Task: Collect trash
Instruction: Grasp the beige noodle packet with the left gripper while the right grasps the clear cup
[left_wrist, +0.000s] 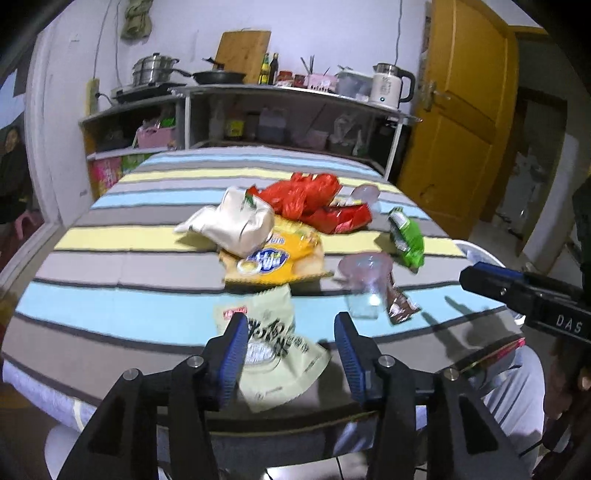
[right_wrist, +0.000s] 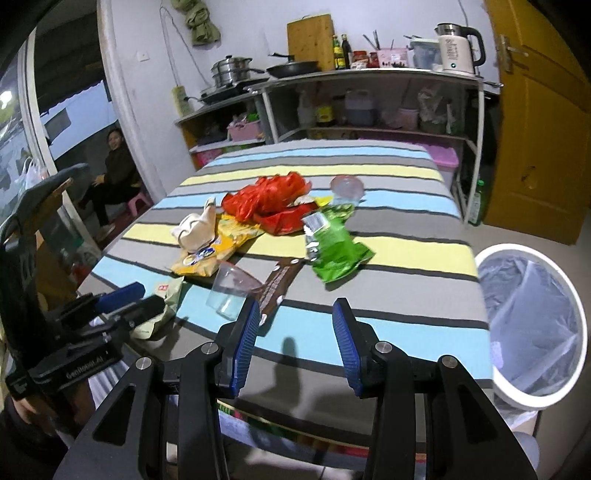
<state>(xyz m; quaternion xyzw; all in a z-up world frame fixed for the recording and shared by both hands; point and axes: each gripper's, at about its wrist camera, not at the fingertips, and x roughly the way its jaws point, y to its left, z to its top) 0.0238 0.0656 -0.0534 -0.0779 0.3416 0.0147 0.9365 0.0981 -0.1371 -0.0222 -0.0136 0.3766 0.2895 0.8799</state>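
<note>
Trash lies scattered across the middle of a striped table (left_wrist: 110, 273), and both grippers hang over its near edge with nothing held. The left gripper (left_wrist: 291, 341) has its blue-padded jaws spread wide above a pale green snack packet (left_wrist: 280, 343), which lies flat at the table's near side; the left pad overlaps the packet in the left wrist view, though whether it touches cannot be told. The right gripper (right_wrist: 295, 332) is likewise spread wide, over bare cloth, with a brown wrapper (right_wrist: 279, 282) just beyond its left pad.

Beside that wrapper a clear plastic cup (right_wrist: 231, 290) lies tipped on its side, its mouth facing away from the grippers. Further in sits a yellow chip bag (left_wrist: 275, 254) with a crumpled cream-coloured bag (left_wrist: 236, 221) resting on its far left corner. Behind these is a red plastic bag (left_wrist: 306, 195) on top of a red packet (left_wrist: 343, 218), and a second clear cup (right_wrist: 346, 190) stands at the far side. A green snack bag (right_wrist: 332, 247) lies to the right of the heap.

Off the table's right edge stands a white bin (right_wrist: 532, 332) lined with a clear bag. Behind the table, a shelf unit (left_wrist: 295, 92) carries a white kettle (left_wrist: 389, 85), a frying pan (left_wrist: 218, 76) and a steel pot (left_wrist: 153, 70).
</note>
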